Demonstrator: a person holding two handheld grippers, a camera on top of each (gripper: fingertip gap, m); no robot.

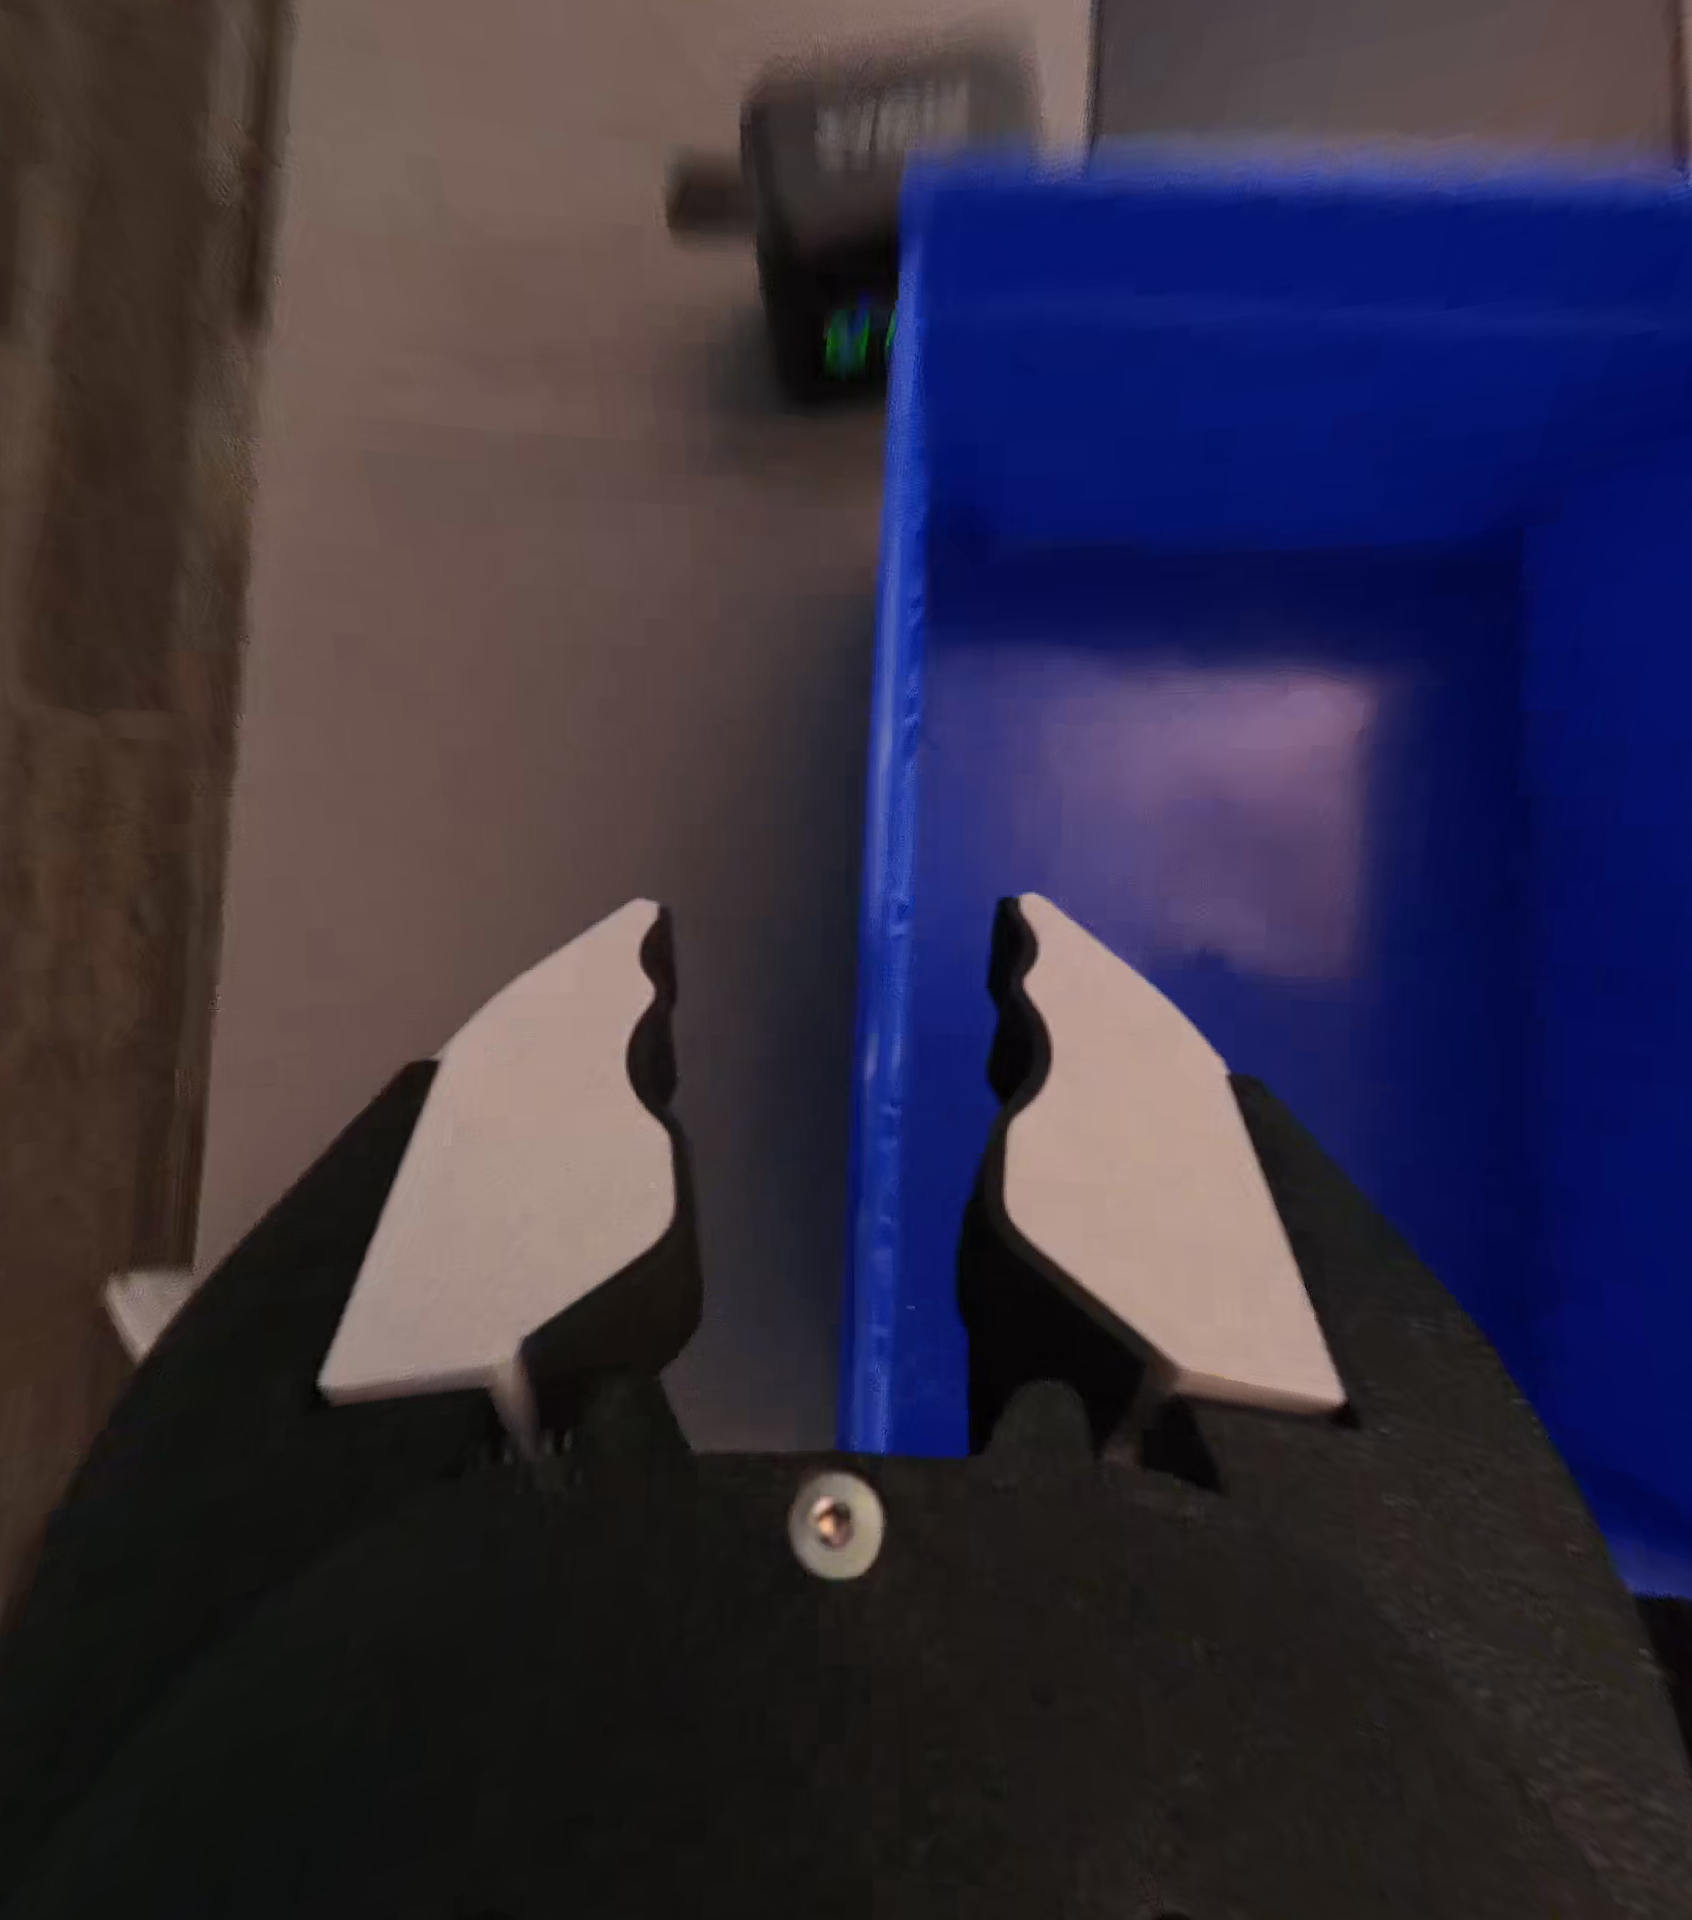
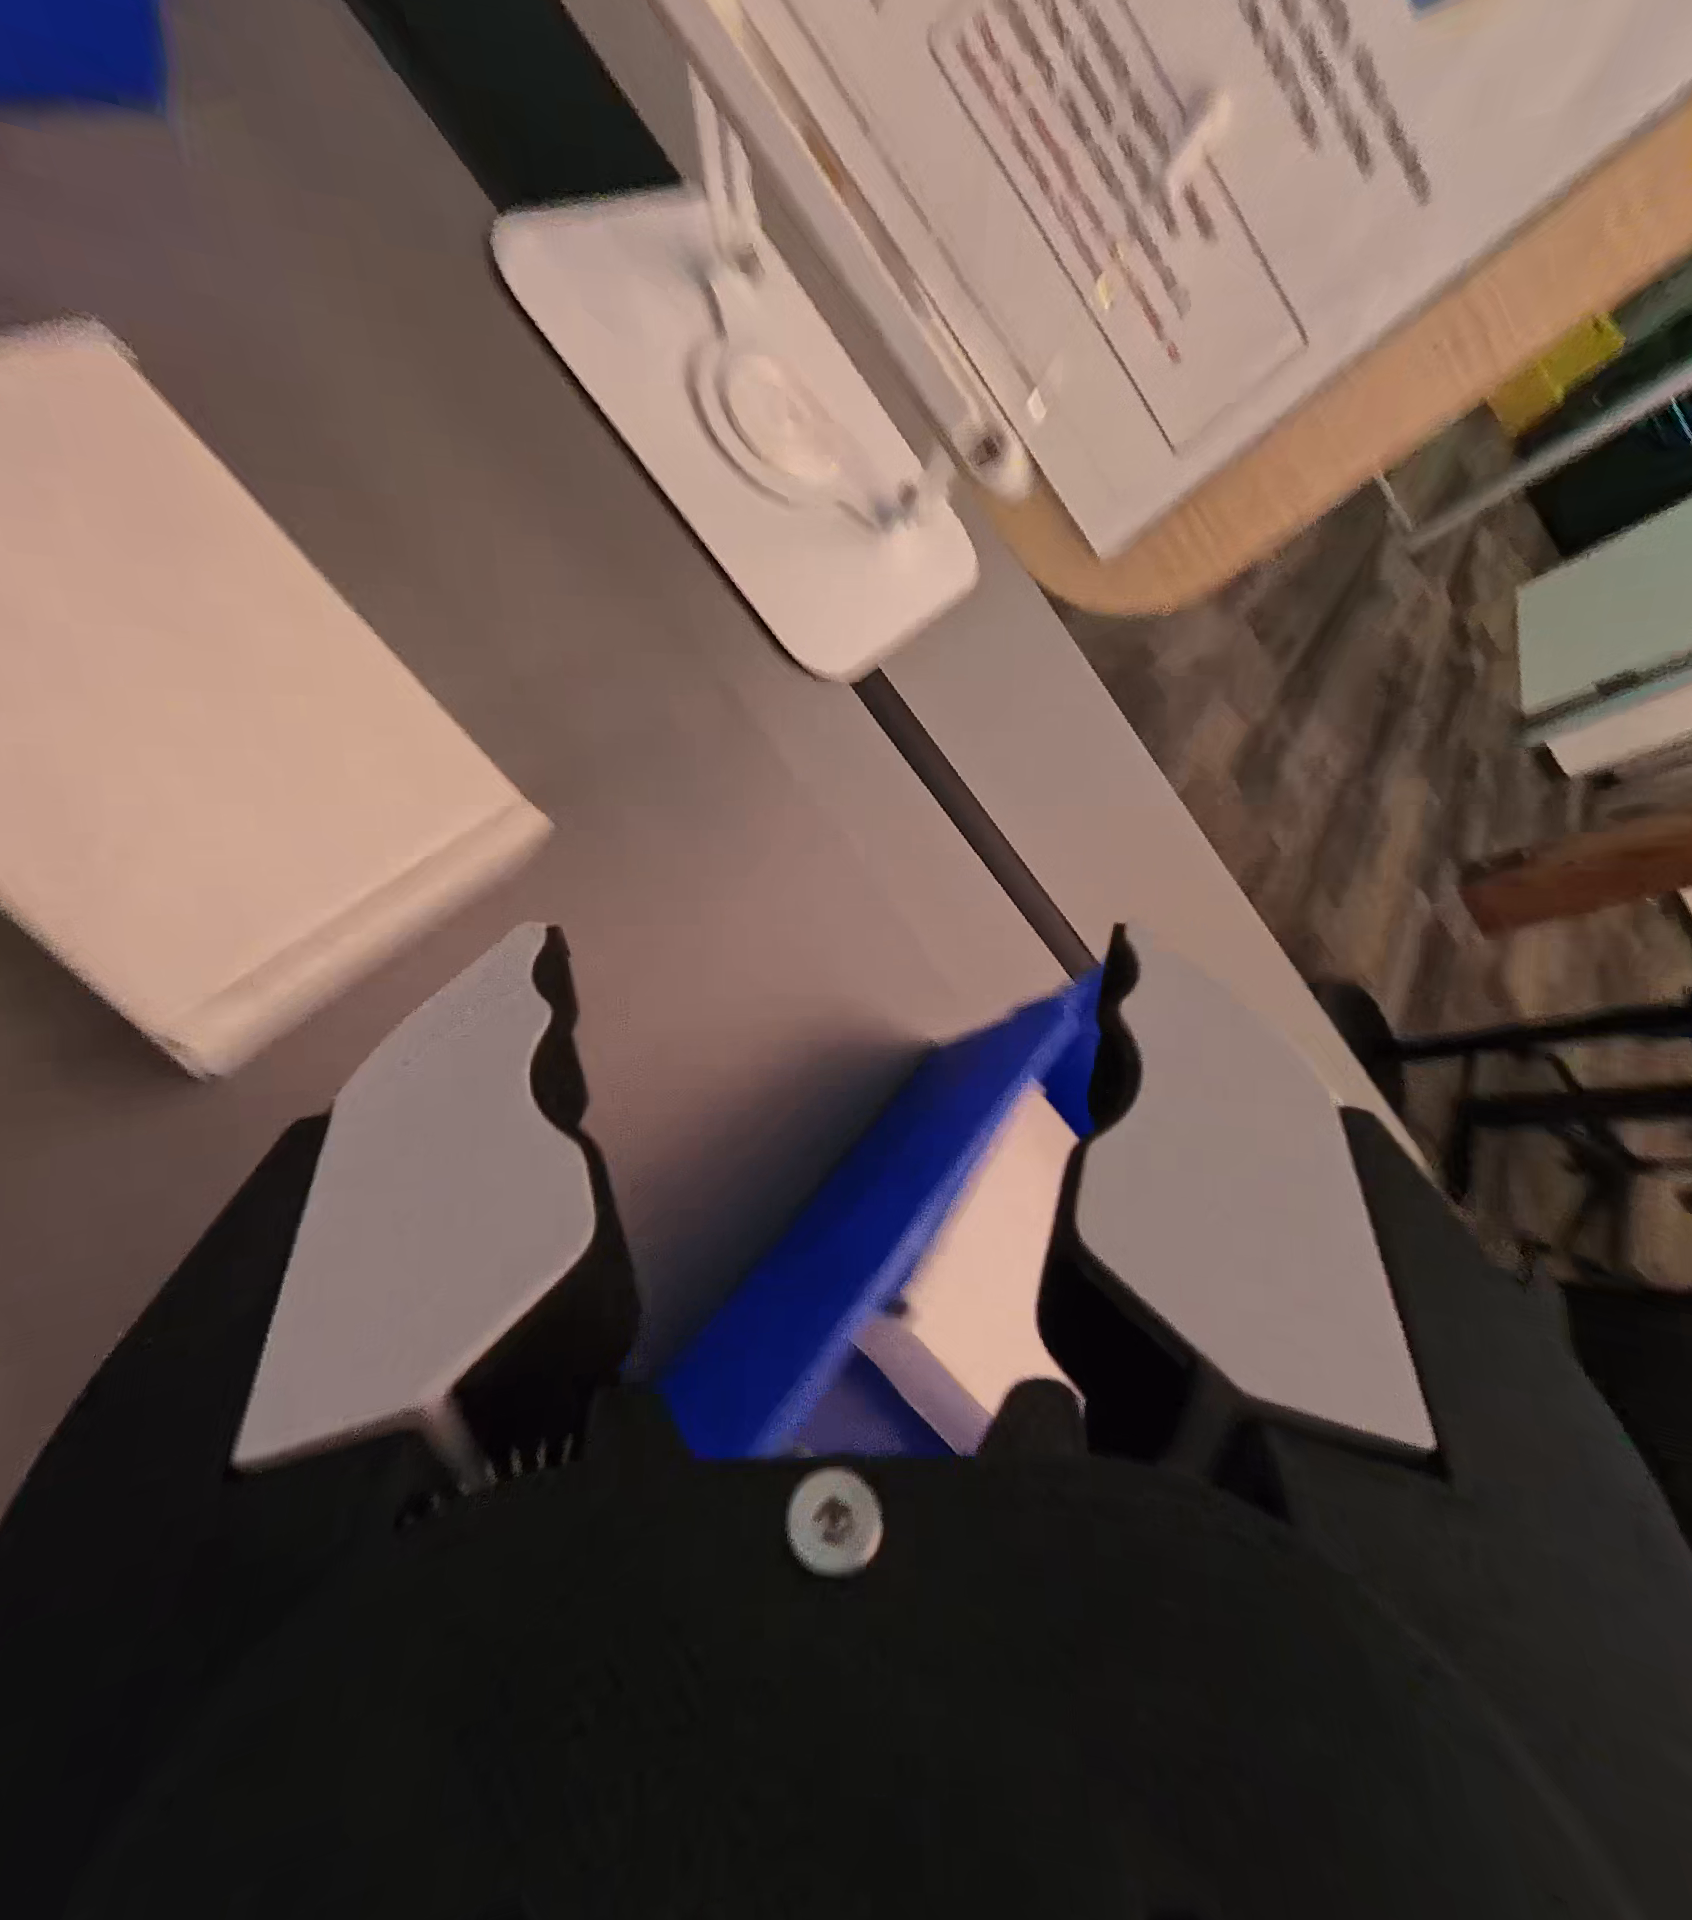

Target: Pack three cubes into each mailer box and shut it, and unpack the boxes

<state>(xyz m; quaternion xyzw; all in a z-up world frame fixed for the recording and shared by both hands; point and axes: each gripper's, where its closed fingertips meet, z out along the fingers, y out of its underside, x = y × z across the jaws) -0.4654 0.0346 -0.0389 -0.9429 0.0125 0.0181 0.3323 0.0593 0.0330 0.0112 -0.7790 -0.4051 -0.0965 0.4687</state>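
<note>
We find the left tool (image 1: 831, 914) built on a matte black textured body with one silver screw (image 1: 835, 1525) at centre. Its fingers (image 1: 551, 1143) carry pale grey plates with scalloped black inner edges. The right tool (image 2: 837, 940) matches: black body, grey plates, silver screw (image 2: 834, 1522).

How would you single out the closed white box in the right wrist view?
Start at the grey table and look left of the white lamp base. The white box lies flat there, shut and plain, unlike the blue bin between the right tool's fingers.
</note>
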